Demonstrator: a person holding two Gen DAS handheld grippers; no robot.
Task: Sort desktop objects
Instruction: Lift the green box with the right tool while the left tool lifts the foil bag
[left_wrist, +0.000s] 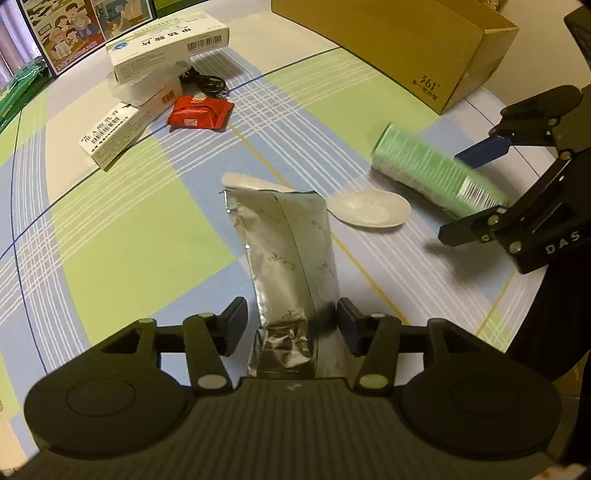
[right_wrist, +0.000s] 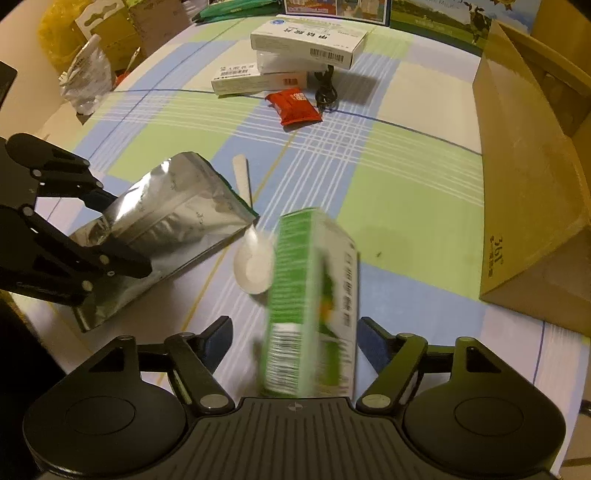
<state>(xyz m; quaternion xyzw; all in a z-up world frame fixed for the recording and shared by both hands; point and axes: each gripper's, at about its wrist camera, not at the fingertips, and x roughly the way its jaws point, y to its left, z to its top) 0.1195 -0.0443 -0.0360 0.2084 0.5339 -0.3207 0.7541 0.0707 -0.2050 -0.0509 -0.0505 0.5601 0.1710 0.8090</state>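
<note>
While the left gripper (left_wrist: 291, 325) has its jaws spread either side of the crinkled silver foil pouch (left_wrist: 284, 251), pouch pointing straight ahead, the right gripper (right_wrist: 295, 339) straddles the blurred green-and-white carton (right_wrist: 314, 302), jaws spread too, cardboard box (right_wrist: 524, 192) to its right.

The pouch (left_wrist: 288, 258) is shiny, crinkly silver foil. The spoon (left_wrist: 373, 212) looks like smooth, matt white plastic. The green box (right_wrist: 314, 306) is smooth printed card. The big box (right_wrist: 532, 206) is dull brown cardboard. The red packet (left_wrist: 199, 112) is glossy. The checked tablecloth (left_wrist: 122, 236) looks smooth.
</note>
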